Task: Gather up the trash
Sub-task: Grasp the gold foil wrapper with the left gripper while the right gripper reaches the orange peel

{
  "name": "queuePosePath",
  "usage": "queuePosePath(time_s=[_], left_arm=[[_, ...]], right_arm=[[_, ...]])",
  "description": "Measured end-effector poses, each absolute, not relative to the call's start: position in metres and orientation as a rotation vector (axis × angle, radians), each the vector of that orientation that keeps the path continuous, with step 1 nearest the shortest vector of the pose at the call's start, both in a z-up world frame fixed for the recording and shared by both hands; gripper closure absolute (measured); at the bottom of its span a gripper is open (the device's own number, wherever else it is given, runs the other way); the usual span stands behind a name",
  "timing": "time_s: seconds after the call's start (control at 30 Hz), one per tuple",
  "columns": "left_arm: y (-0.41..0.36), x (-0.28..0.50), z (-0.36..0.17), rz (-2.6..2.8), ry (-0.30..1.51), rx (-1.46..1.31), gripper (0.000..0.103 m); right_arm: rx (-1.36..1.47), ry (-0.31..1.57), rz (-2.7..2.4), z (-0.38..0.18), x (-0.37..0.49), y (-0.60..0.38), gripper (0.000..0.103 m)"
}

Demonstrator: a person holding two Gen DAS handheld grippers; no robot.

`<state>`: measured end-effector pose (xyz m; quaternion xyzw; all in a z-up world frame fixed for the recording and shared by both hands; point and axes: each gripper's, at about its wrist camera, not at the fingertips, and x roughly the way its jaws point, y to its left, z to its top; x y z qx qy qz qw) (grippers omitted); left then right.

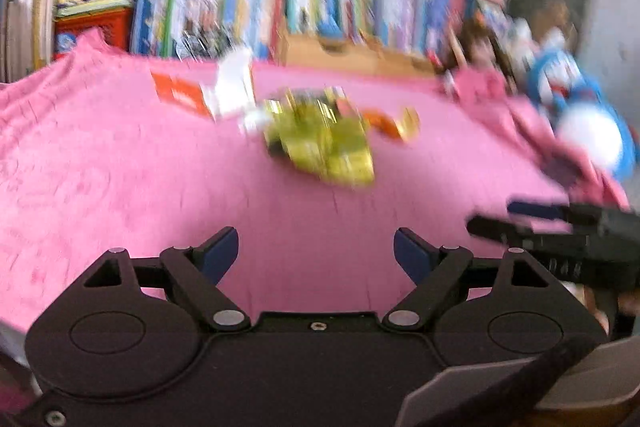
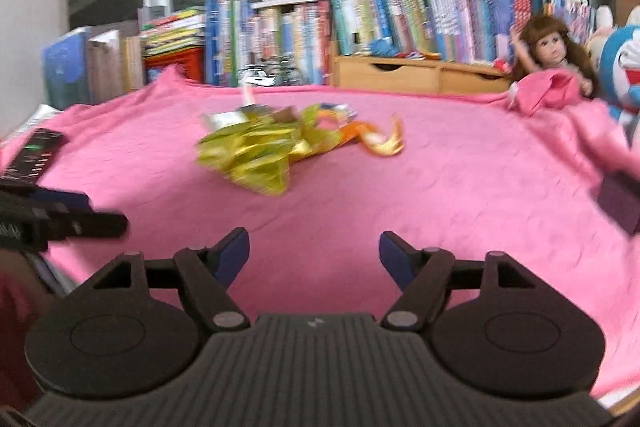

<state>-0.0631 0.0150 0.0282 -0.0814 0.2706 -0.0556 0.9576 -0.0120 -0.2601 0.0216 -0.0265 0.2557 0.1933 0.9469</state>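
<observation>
Both grippers hover with jaws spread wide and nothing between them: the left gripper (image 1: pixel 316 253) and the right gripper (image 2: pixel 314 253), above a pink cloth (image 2: pixel 460 187) covering the tabletop. Farther out, near the cloth's middle, lies the trash: a crumpled yellow-green wrapper (image 2: pixel 256 155) touching an orange wrapper (image 2: pixel 380 139), with a white and red wrapper (image 1: pixel 208 91) just beside them. Books (image 2: pixel 360 11), a doll (image 2: pixel 552 55) and a blue plush toy (image 1: pixel 588 115) line the far edge.
</observation>
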Motion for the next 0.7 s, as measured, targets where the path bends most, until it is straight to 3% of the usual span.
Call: queuePosePath(time_s=[0.2,0.53,0.63,0.7], left_arm=[[0.030,0.010,0.016,0.005,0.519,-0.451,0.018],[0.023,0.081,-0.015,0.068,0.535,-0.626,0.017],[0.021,0.087,-0.021,0.087,0.515,-0.656,0.021],[0.019,0.092,-0.023,0.069,0.514,-0.661,0.035]], right_arm=[[-0.031,0.541,0.313,0.016,0.072,-0.260,0.029],[-0.087,0.613,0.304,-0.007,0.165,-0.244,0.017],[-0.110,0.629,0.312,-0.010,0.180,-0.237,0.016],[-0.129,0.634,0.319,-0.010,0.187,-0.232,0.016]])
